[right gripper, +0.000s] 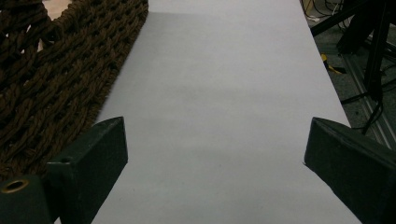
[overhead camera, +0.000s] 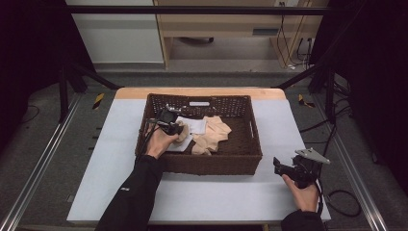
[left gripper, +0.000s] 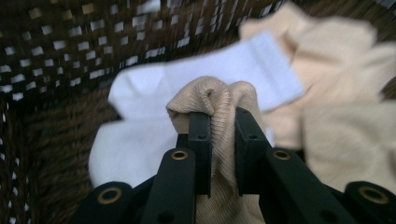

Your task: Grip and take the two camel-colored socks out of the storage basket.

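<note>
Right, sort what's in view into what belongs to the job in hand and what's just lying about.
In the job:
- left gripper, shut on the beige sock
- wicker basket holding the socks

Lying about:
- white socks under the pinched one
- other beige socks
- right gripper, open over the table

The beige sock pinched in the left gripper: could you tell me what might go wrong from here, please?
1. The left gripper pinches only a small fold of the beige sock, so it may slip out on lifting.
2. The other beige socks lie bunched against it and could be dragged along.
3. The white sock beneath might catch and shift inside the wicker basket.
</note>
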Action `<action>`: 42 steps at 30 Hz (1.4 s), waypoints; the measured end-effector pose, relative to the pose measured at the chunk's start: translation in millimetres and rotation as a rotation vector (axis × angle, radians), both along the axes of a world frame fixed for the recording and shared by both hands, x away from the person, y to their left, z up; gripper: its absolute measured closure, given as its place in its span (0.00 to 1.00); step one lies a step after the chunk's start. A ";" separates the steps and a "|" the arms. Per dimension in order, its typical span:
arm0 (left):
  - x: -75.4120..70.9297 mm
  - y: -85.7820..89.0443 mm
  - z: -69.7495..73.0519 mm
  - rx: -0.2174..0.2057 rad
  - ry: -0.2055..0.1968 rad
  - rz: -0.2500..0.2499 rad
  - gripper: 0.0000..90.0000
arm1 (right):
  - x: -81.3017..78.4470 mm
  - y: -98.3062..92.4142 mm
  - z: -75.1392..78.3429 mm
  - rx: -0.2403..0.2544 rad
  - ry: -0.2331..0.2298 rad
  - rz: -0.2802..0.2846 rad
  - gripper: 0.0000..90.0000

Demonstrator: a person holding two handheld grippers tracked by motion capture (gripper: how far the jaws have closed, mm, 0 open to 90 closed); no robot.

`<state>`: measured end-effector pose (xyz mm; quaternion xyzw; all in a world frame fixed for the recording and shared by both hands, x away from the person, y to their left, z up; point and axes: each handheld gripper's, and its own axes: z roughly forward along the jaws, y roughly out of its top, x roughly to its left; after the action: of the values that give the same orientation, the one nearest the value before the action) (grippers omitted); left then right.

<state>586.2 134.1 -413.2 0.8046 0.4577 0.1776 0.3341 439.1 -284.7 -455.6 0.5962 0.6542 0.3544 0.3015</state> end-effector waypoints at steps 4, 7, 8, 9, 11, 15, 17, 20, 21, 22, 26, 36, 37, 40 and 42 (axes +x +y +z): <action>-4.9 4.3 13.5 -0.087 -0.093 0.009 0.88 | -0.4 0.1 0.1 -0.003 -0.002 -0.001 0.07; -10.5 10.1 27.1 -0.149 -0.169 0.011 0.88 | -0.3 -0.2 0.2 0.000 0.000 -0.003 0.07; -12.8 12.1 31.9 -0.172 -0.189 0.011 0.88 | -0.3 -0.2 0.3 0.001 0.001 -0.003 0.07; -15.1 13.5 36.8 -0.188 -0.209 0.006 0.88 | -0.3 -0.2 0.3 0.000 0.001 -0.003 0.07; -20.9 15.7 46.6 -0.223 -0.254 -0.005 0.88 | -0.3 -0.1 0.4 -0.001 -0.002 -0.003 0.07; -34.0 18.8 65.4 -0.284 -0.311 -0.037 0.88 | -0.7 -0.7 0.7 -0.004 -0.004 -0.007 0.07; -41.6 20.9 74.4 -0.310 -0.333 -0.053 0.88 | -1.0 -1.2 1.0 -0.001 -0.006 -0.008 0.07; -54.0 23.7 87.1 -0.326 -0.367 -0.072 0.88 | -0.9 -1.3 1.1 -0.004 -0.007 -0.008 0.07; -58.4 24.9 90.8 -0.334 -0.374 -0.079 0.88 | -1.0 -1.1 1.1 -0.003 -0.006 -0.009 0.07; -63.2 26.0 94.1 -0.345 -0.382 -0.083 0.88 | -1.2 -0.8 1.2 -0.003 -0.005 -0.009 0.07; -77.8 28.4 101.6 -0.350 -0.402 -0.104 0.88 | -1.6 -0.8 1.8 -0.010 -0.010 -0.008 0.07; -137.3 45.7 105.8 -0.389 -0.431 -0.200 0.88 | -3.4 -2.0 3.5 -0.011 -0.016 -0.011 0.07; -142.1 46.5 104.4 -0.389 -0.433 -0.207 0.88 | -3.6 -1.9 3.5 -0.010 -0.016 -0.013 0.07; -154.2 47.4 100.4 -0.385 -0.429 -0.229 0.88 | -4.1 -2.1 3.3 -0.015 -0.015 -0.011 0.07; -161.5 47.4 97.5 -0.393 -0.429 -0.243 0.88 | -4.4 -1.9 3.3 -0.015 -0.013 -0.010 0.07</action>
<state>424.7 181.6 -315.6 0.7177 0.3026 0.2102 0.5909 434.7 -286.6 -452.3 0.5949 0.6519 0.3518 0.3119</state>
